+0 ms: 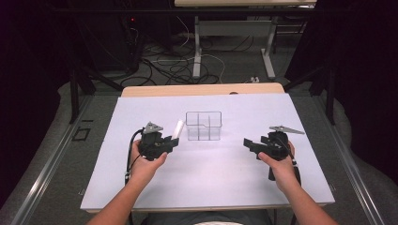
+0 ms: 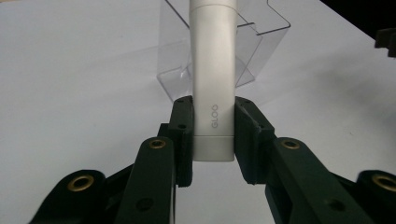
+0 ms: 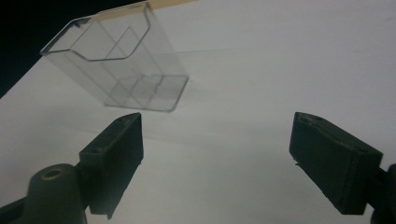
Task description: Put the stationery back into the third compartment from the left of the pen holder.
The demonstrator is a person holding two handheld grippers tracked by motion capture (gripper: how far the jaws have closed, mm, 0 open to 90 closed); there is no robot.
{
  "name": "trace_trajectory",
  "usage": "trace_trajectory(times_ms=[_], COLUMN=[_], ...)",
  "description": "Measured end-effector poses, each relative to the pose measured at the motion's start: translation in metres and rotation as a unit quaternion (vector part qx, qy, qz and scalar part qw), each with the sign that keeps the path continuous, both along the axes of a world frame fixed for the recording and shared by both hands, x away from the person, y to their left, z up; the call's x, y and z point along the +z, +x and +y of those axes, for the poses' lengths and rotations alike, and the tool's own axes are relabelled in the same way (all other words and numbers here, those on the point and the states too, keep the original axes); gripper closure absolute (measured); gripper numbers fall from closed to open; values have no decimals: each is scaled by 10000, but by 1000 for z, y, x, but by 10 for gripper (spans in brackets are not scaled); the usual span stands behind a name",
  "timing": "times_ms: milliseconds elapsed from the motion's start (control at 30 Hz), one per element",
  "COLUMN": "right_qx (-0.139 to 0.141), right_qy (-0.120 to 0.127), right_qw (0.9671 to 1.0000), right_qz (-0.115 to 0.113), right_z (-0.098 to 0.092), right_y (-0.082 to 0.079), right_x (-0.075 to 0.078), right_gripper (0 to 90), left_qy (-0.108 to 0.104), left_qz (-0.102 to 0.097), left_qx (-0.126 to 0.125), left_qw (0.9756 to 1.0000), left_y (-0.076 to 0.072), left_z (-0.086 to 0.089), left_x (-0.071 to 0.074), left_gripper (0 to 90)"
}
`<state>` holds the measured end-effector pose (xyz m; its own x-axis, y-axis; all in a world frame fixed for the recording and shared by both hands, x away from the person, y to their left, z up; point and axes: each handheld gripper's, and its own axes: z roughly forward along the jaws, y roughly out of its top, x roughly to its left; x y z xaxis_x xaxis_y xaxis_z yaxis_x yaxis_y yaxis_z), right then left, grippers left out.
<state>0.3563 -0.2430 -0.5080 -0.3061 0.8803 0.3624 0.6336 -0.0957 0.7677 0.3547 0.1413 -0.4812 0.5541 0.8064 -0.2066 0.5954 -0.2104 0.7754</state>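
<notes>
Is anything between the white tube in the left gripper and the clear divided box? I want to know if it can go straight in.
Nothing visible stands in the way. The left gripper is shut on the white tube, and the clear box stands just beyond it with bare white table around. The right gripper is open, off to the side.

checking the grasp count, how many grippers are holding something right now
1. The left gripper is shut on the white tube, just left of the clear organizer. The right gripper sits open over the white table, holding nothing.
</notes>
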Motion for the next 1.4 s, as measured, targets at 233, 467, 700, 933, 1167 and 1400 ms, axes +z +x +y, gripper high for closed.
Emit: trace_trajectory(times_ms=[233, 467, 700, 933, 1167, 1400], right_qx=[426, 642, 799, 899, 862, 955], right_qy=[2, 382, 711, 1302, 1459, 1499], right_qw=[9989, 9964, 9928, 9842, 9822, 9802], right_qz=[182, 390, 543, 792, 816, 870], right_z=[36, 62, 70, 68, 68, 71], right_y=[2, 4, 7, 6, 3, 1], right_x=[3, 6, 4, -2, -5, -7], right_gripper=[218, 317, 369, 391, 431, 484], left_qy=[21, -145, -191, -172, -206, -204], left_qz=[-68, -15, 37, 119, 203, 210], left_qx=[-146, -207, -285, -371, -533, -737], left_qw=[9999, 9997, 9994, 9991, 9982, 9969], left_y=[-4, -7, -8, -10, -12, -16], left_z=[-11, -26, -43, -63, -82, -91], left_x=[-2, -6, -10, -19, -27, -33], left_gripper=[709, 709, 709, 709, 709, 709])
